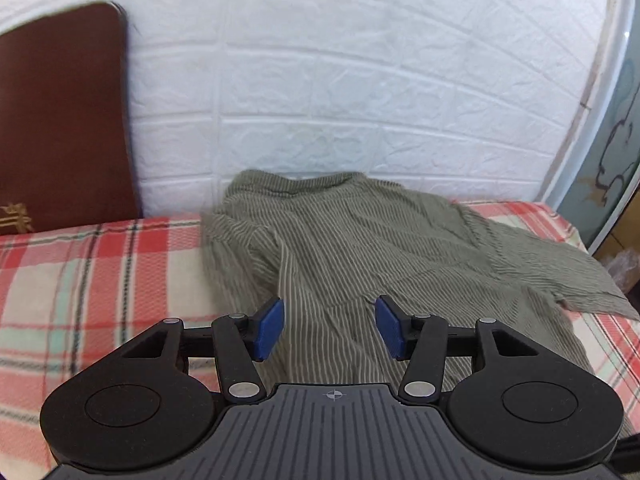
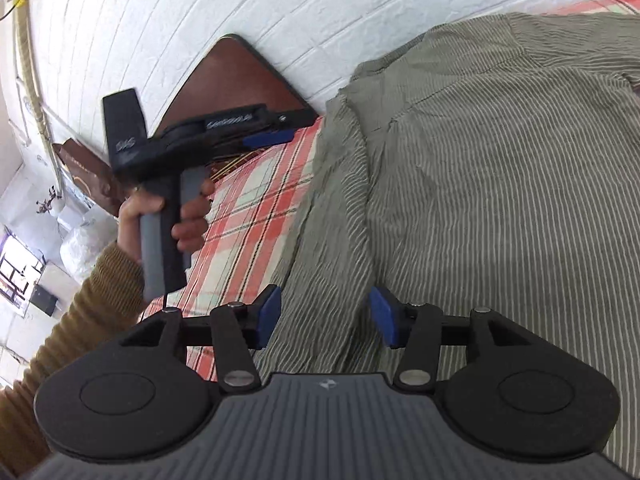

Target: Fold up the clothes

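An olive-green shirt with thin white stripes lies crumpled on a bed covered by a red, cream and mint plaid sheet; its far part is bunched against the wall. My left gripper hovers over the shirt's near hem, open, with nothing pinched between its blue pads. In the right wrist view the shirt fills the right side. My right gripper is open above its rumpled left edge, its pads off the cloth. The left gripper also shows there, held above the plaid sheet.
A white brick-pattern wall backs the bed. A dark brown panel leans against it at the left. A pale door frame stands at the right. A hand in a mustard ribbed sleeve grips the left gripper's handle.
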The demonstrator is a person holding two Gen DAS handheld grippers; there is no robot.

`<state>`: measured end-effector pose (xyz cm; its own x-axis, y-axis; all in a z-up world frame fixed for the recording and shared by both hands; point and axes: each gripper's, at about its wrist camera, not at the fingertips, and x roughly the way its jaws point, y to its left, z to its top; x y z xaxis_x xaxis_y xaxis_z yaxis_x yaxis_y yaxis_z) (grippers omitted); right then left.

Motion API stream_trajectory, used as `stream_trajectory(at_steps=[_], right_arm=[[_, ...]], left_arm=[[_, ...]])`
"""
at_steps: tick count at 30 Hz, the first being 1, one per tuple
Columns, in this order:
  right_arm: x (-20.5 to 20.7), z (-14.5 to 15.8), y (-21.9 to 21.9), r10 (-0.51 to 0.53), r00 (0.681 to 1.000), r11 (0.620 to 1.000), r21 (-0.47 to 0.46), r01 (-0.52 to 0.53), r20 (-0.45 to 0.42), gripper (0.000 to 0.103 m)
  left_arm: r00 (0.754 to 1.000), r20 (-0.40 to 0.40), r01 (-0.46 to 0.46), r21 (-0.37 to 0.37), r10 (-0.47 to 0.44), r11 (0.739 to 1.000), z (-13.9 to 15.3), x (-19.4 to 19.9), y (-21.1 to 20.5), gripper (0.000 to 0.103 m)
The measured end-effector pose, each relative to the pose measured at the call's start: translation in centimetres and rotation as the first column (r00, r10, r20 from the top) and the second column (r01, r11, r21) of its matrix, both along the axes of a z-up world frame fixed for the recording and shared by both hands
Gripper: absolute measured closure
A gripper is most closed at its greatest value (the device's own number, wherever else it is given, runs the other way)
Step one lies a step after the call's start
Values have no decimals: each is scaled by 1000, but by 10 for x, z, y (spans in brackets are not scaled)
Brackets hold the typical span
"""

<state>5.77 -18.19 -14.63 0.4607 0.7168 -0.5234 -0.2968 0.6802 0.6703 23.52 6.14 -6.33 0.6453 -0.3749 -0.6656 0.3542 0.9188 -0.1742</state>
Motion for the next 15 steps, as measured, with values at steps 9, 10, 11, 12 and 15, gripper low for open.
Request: stream_trajectory(at_steps=[9,10,11,12,15], right_arm=[[37,-14,-4,-19,1000,1000,-13,19,-19,47],[38,-15,-2,-17,1000,1000,-17,16,-22,47],[39,-16,-1,-14,1000,1000,-21,13,-24,47],[40,-17,1,-10,1000,1000,-24,10,-27,47],[40,-19,4,5,1000,1000,-28,-5,-31,47]], left_arm=[[993,-120,-20,18,22,1000,-38,57,-9,102],[992,-122,-25,17,27,1000,-41,61,-8,102],[992,-119,-31,14,32,999,-42,63,-8,103],[992,-118,-39,6,39,999,-44,65,-7,103],[992,-117,-59,-25,56,998,-46,70,-4,103]])
